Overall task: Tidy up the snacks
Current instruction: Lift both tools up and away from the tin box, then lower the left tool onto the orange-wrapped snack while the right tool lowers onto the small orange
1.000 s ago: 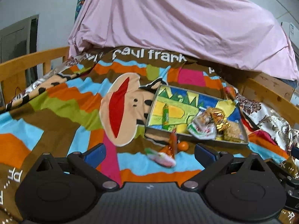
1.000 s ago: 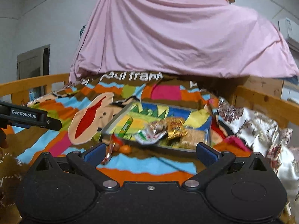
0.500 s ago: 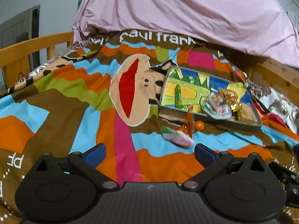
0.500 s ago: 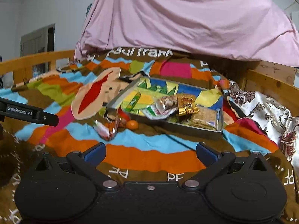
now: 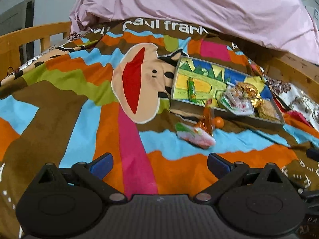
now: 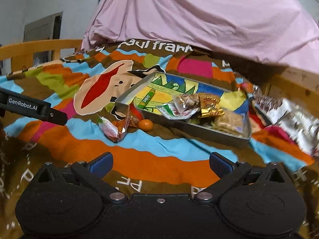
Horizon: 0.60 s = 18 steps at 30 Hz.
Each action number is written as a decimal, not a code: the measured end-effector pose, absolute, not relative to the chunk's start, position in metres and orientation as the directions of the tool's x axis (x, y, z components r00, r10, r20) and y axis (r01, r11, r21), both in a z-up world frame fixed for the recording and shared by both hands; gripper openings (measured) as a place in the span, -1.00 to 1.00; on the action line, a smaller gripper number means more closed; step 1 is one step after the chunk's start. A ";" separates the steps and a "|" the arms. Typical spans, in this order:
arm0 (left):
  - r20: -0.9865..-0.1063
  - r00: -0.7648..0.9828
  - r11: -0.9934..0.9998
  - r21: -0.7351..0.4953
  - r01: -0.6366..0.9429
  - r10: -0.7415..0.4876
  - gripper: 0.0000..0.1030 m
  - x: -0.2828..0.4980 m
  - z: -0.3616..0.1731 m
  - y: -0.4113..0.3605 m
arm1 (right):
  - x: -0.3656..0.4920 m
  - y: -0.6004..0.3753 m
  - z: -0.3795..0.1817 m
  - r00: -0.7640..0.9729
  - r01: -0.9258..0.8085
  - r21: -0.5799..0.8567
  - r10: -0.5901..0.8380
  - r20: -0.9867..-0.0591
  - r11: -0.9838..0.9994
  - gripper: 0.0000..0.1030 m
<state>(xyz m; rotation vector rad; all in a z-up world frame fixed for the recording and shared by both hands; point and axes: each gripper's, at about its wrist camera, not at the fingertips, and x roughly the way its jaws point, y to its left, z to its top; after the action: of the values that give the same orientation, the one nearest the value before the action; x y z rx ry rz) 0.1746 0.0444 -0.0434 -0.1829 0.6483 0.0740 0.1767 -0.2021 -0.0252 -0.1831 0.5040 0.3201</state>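
A shallow tray with a colourful painted bottom lies on the striped blanket. Inside it are a green stick pack, a white-green packet, a gold wrapper and a crumbly brown bar. In front of the tray lie a pink-green packet, an orange wrapper and a small orange fruit. My left gripper and right gripper are both open and empty, well short of the snacks.
A pink sheet drapes over something tall behind the tray. Wooden bed rails run along both sides. The left gripper's body shows at the left of the right wrist view. A patterned silky cloth is bunched at the right.
Both grippers have risen and tipped downward, closing in slightly, so the tray and loose snacks now sit higher and larger in both views. The snacks themselves have not moved.
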 end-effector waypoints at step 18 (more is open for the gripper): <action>-0.588 0.753 0.955 -0.206 0.214 -0.295 0.99 0.256 -0.048 0.024 | 0.256 -0.208 -0.048 0.764 -0.418 -0.039 0.328 -0.555 0.908 0.98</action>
<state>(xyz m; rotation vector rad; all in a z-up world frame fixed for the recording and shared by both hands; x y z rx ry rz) 0.2564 0.0241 -0.0476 -0.1291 0.6624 -0.2786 0.2557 -0.2082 -0.0482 -0.1642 0.5716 0.4075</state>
